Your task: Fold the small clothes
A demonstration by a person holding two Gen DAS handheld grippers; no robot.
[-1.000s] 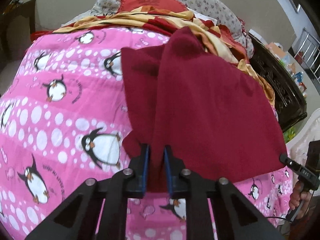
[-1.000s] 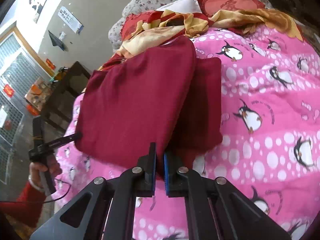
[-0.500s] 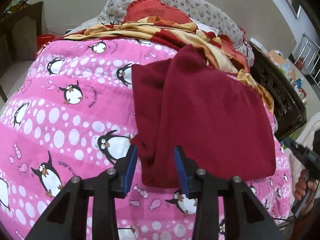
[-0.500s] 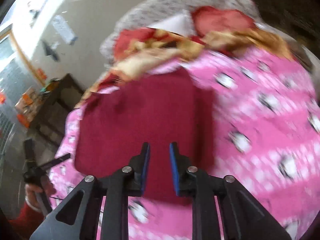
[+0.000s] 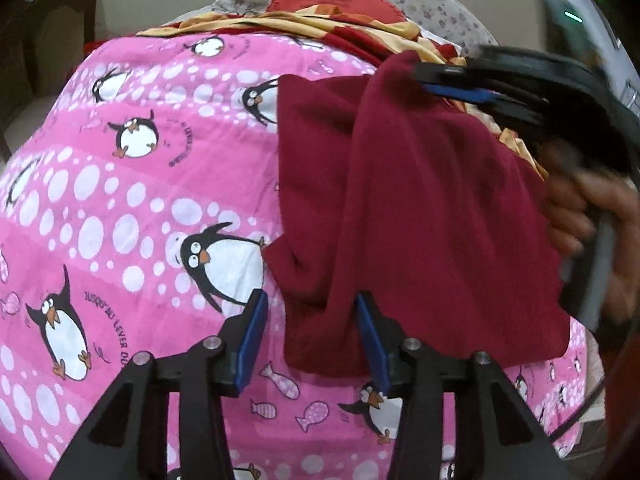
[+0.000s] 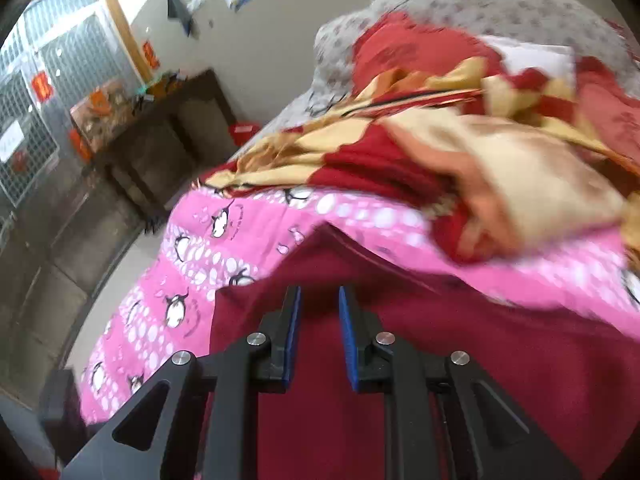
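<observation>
A dark red garment (image 5: 420, 208) lies folded lengthwise on the pink penguin blanket (image 5: 132, 208). My left gripper (image 5: 310, 300) hovers at the garment's near hem, its jaws opening. The hem sits between the blue pads (image 5: 250, 336), which do not press on it. In the left wrist view my right gripper (image 5: 444, 80) reaches in from the top right over the garment's far end, held by a hand (image 5: 592, 216). In the blurred right wrist view the right gripper (image 6: 320, 292) is above the red garment (image 6: 500, 360) near its far edge, with its jaws a little apart and nothing between them.
A crumpled red-and-yellow cloth (image 6: 460, 148) and a flowered grey pillow (image 6: 460, 8) lie at the head of the bed beyond the garment. A dark wooden table (image 6: 160, 128) stands on the floor beside the bed. The blanket (image 6: 224, 248) drops off at the bed's edge.
Both grippers were shut on the garment's near hem and have let go. The left jaws have spread. The right gripper has swung across to the garment's far end and entered the left view.
</observation>
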